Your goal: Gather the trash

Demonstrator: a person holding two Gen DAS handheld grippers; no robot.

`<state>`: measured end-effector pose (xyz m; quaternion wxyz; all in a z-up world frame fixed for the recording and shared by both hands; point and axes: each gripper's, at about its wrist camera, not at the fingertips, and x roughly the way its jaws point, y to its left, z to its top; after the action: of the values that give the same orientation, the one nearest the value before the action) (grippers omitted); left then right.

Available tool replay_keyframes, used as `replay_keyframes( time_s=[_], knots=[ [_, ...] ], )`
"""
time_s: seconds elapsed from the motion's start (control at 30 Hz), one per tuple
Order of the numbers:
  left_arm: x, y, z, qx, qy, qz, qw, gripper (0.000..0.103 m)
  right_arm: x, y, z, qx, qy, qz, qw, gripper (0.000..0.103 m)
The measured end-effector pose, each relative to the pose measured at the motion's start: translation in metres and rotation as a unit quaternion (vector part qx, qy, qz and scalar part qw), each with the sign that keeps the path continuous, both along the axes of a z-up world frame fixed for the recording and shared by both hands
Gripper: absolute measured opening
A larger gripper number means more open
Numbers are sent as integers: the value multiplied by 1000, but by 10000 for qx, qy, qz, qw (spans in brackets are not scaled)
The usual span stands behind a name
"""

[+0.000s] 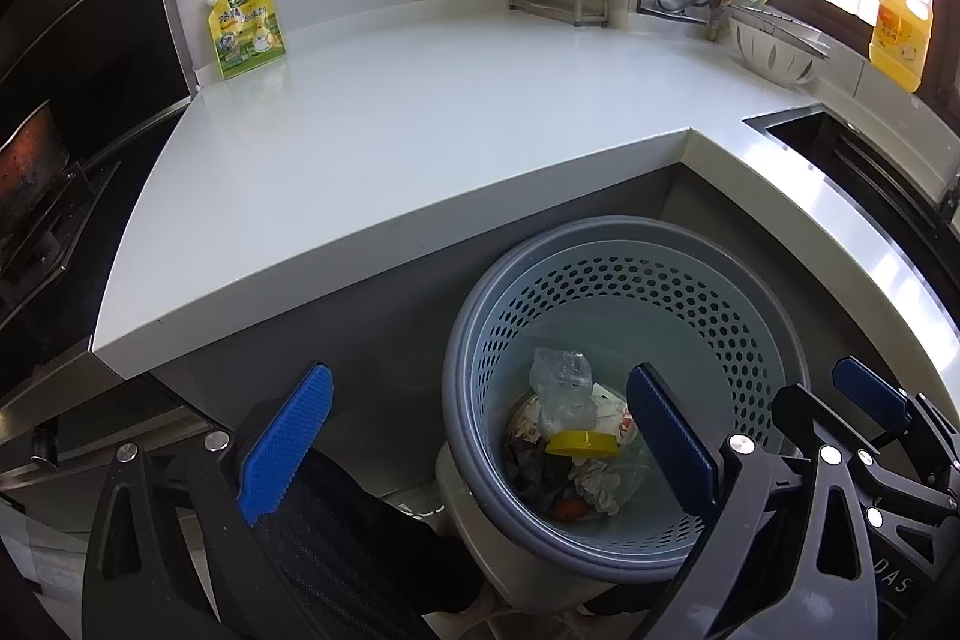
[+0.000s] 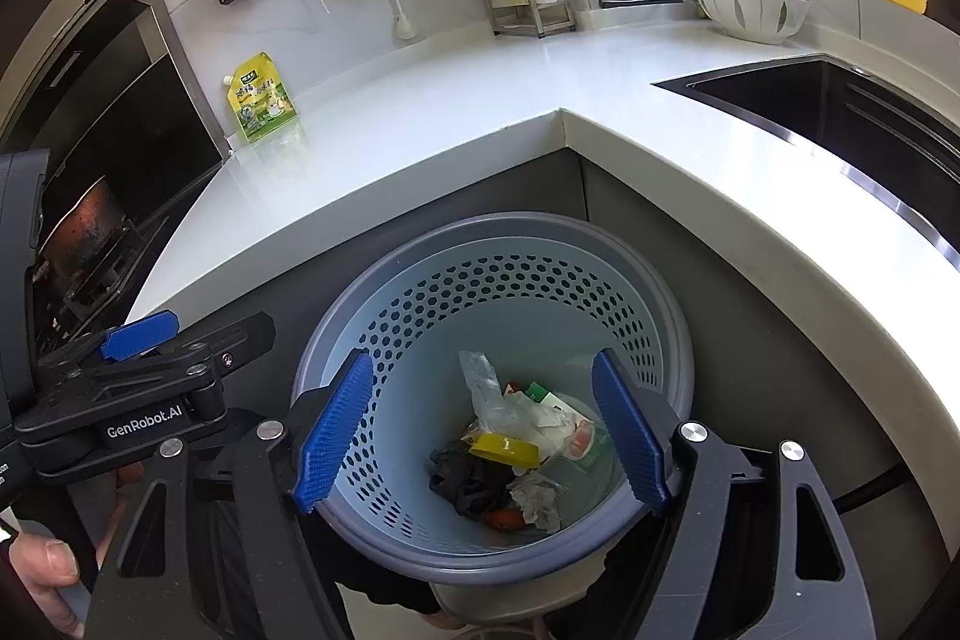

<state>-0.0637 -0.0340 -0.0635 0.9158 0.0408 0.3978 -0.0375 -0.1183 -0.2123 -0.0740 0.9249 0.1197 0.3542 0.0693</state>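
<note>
Both grippers hang over a grey perforated trash basket [image 2: 492,400] that stands on the floor in the inner corner of a white L-shaped countertop [image 2: 456,100], in the lower middle of both views. The left gripper [image 1: 480,436] has its blue pads spread as wide as they go, nothing between them but the view down toward the basket and the floor. The right gripper [image 2: 483,430] is also well apart and empty, its pads framing the basket's mouth.

The trash lies at the bottom of the basket — a yellow lid [image 2: 504,448] on top, clear crumpled plastic [image 2: 486,394] behind it, a crumpled paper wad [image 2: 537,499], dark scraps and something small and orange, perhaps food, though it is hard to make out.

On the countertop, toward the upper left of each frame, a green-and-yellow spouted pouch [image 2: 261,97] stands against the wall. A dark sink [image 2: 840,112] sits at the right, with a white bowl [image 2: 750,7] near it.
</note>
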Motion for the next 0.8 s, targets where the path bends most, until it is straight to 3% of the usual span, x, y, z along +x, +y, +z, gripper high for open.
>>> replay_keyframes(
  time_s=[0.8],
  knots=[
    [-6, 8, 0, 57, -37, 132, 9999, 97, -2, 5, 3, -62, -68, 28, 10000, 73]
  ],
)
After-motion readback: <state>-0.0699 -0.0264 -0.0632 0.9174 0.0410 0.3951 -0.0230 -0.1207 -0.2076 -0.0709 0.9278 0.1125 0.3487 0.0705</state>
